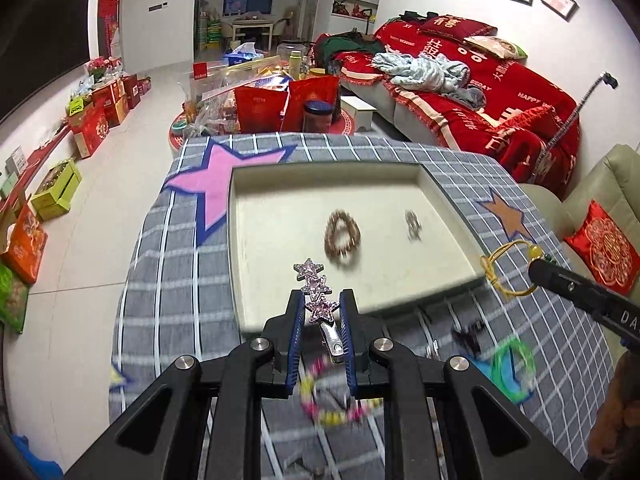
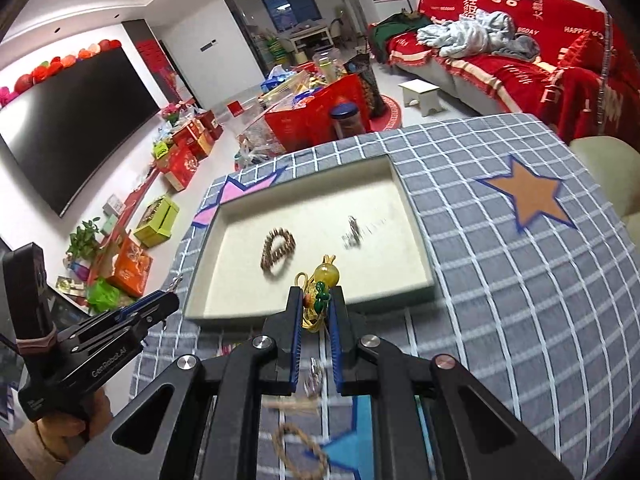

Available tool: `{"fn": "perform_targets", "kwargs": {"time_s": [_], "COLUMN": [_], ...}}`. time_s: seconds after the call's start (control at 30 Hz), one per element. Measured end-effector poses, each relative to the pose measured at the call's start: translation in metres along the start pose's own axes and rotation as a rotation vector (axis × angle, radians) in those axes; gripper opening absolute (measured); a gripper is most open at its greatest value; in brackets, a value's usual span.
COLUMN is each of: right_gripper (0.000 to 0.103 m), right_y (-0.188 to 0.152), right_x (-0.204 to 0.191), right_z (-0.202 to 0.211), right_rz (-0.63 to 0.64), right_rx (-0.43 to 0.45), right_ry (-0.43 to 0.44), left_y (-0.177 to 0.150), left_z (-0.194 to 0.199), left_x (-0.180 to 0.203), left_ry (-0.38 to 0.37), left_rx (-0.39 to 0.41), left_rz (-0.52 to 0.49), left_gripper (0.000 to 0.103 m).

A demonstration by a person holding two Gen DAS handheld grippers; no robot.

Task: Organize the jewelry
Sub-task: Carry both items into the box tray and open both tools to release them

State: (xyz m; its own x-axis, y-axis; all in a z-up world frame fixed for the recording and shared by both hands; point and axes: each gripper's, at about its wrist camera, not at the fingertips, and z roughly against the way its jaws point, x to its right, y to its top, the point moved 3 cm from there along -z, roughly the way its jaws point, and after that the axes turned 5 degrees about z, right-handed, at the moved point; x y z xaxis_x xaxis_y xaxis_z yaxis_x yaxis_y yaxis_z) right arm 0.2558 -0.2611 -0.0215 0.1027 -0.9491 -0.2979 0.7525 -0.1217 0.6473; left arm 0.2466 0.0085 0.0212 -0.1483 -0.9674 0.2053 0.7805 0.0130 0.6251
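Grey cloth (image 1: 168,300) checked in white, with pink star (image 1: 218,184) at ten o'clock (blue-edged) and brown star (image 2: 528,196). Cream tray (image 1: 280,216); pink star clip (image 1: 316,292); yellow cord (image 2: 310,316).

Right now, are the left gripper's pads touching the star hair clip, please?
Touching: in the left wrist view the left gripper pinches the star hair clip between both pads.
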Motion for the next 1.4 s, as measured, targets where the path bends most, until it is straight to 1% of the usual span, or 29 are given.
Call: {"fn": "perform_targets", "kwargs": {"time_s": [0.1,0.23,0.33,0.47,0.6,0.67,0.73,0.87,1.03,1.1,1.17,1.2,1.23,1.27,1.33,1.4], "right_gripper": [0.013,0.013,0.013,0.013,0.013,0.013,0.013,0.014,0.014,0.015,0.024,0.037,0.052,0.055,0.055,0.055], "right_y": [0.019,0.041,0.054,0.064,0.065,0.063,0.061,0.059,0.059,0.058,0.058,0.058,0.058,0.058,0.059,0.064], "right_x": [0.002,0.005,0.008,0.01,0.006,0.006,0.008,0.007,0.009,0.008,0.008,0.01,0.01,0.01,0.01,0.011], "right_z": [-0.024,-0.056,-0.084,-0.119,-0.142,-0.153,-0.161,-0.169,-0.174,-0.176,-0.178,-0.178,-0.177,-0.176,-0.173,-0.165], "right_rz": [0.004,-0.003,-0.005,0.006,0.027,0.027,0.028,0.054,0.07,0.074,0.081,0.08,0.077,0.073,0.07,0.052], "right_rx": [-0.012,-0.027,-0.044,-0.073,-0.097,-0.108,-0.12,-0.139,-0.151,-0.159,-0.169,-0.168,-0.166,-0.161,-0.153,-0.125], "right_ry": [0.009,0.033,0.032,0.02,0.012,0.009,0.002,-0.023,-0.057,-0.068,-0.084,-0.084,-0.082,-0.08,-0.078,-0.067], "left_y": [0.024,0.048,0.061,0.071,0.07,0.069,0.067,0.063,0.059,0.059,0.058,0.057,0.056,0.057,0.056,0.056], "left_z": [-0.02,-0.051,-0.076,-0.107,-0.13,-0.141,-0.147,-0.15,-0.155,-0.153,-0.153,-0.154,-0.153,-0.153,-0.152,-0.151], "left_x": [-0.002,0.001,0.001,-0.004,-0.009,-0.012,-0.011,-0.008,-0.006,-0.005,-0.003,-0.003,-0.002,-0.002,-0.002,-0.003], "left_ry": [0.007,0.03,0.04,0.064,0.116,0.115,0.123,0.167,0.185,0.201,0.218,0.219,0.217,0.217,0.218,0.217], "left_rx": [-0.005,-0.016,-0.039,-0.067,-0.074,-0.099,-0.105,-0.096,-0.129,-0.118,-0.122,-0.126,-0.122,-0.123,-0.124,-0.128], "left_rz": [0.017,0.003,-0.01,-0.001,-0.02,-0.009,-0.011,-0.054,-0.066,-0.081,-0.103,-0.105,-0.105,-0.104,-0.104,-0.102], "left_gripper": [0.035,0.035,0.035,0.035,0.035,0.035,0.035,0.035,0.035,0.035,0.035,0.035,0.035,0.035,0.035,0.035]}}
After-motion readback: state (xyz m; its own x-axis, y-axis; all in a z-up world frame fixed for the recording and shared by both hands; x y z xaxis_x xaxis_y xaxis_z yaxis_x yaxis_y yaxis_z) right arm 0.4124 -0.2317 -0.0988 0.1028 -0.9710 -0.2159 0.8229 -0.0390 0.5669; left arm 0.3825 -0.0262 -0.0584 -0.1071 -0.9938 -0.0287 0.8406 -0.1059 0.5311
